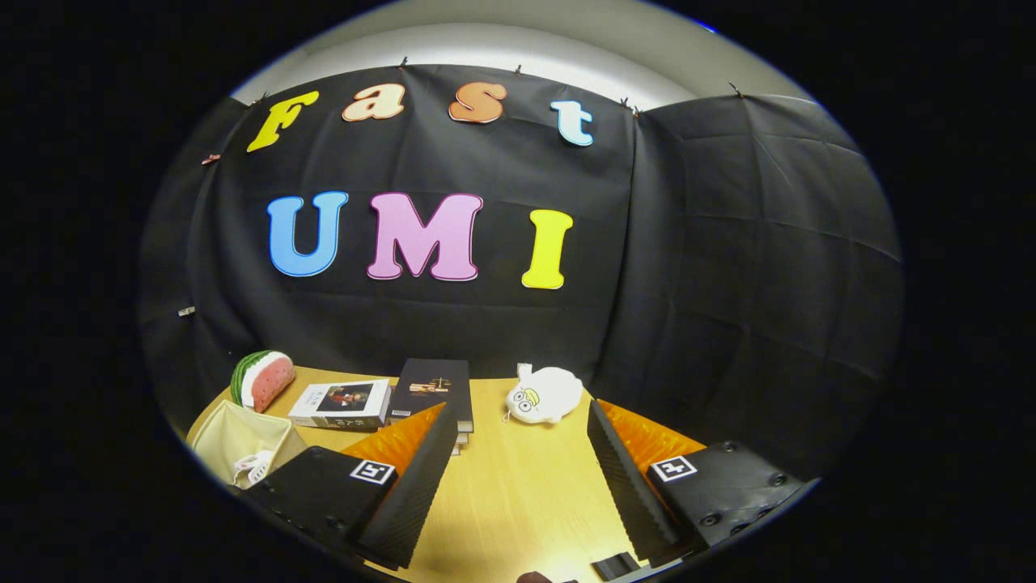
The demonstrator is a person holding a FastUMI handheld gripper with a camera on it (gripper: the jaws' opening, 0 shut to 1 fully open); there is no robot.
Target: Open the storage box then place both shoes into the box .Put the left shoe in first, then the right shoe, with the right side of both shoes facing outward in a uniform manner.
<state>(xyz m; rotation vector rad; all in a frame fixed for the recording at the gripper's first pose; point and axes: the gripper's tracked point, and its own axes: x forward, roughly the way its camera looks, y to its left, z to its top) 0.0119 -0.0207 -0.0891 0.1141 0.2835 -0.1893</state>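
Jaws wide apart with nothing between them, gripper [518, 494] above bare wooden table [518, 486], beige storage box [235, 437] beside the left finger with a white shoe [252, 467] inside, 2 books [380, 397], watermelon plush [263, 379] and white plush [544, 394] beyond the fingers

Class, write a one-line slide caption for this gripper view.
Open gripper above a wooden table, facing a plush toy, books, watermelon cushion and fabric bin.
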